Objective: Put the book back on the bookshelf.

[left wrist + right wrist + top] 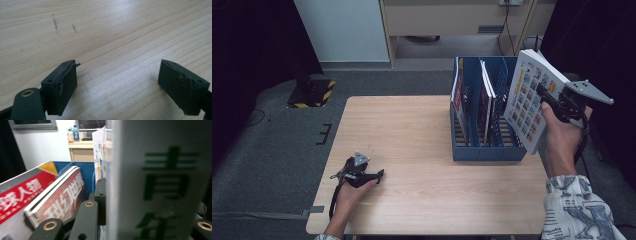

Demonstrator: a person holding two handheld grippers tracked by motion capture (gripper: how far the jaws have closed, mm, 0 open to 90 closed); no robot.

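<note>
From the high view, the right hand is raised at the table's right edge, forearm coming up from the bottom, and the right gripper is clamped on a white book with a grid of small pictures on its cover. The book hangs tilted, just beside the right wall of the blue file rack, which has magazines standing in its slots. The left hand lies low on the wooden table, the left gripper resting flat.

Left gripper view: jaws wide apart over bare wood, nothing between them.

Right gripper view: the book's white spine with green characters sits pinched between the jaws, with a red magazine leaning in the rack behind.
</note>
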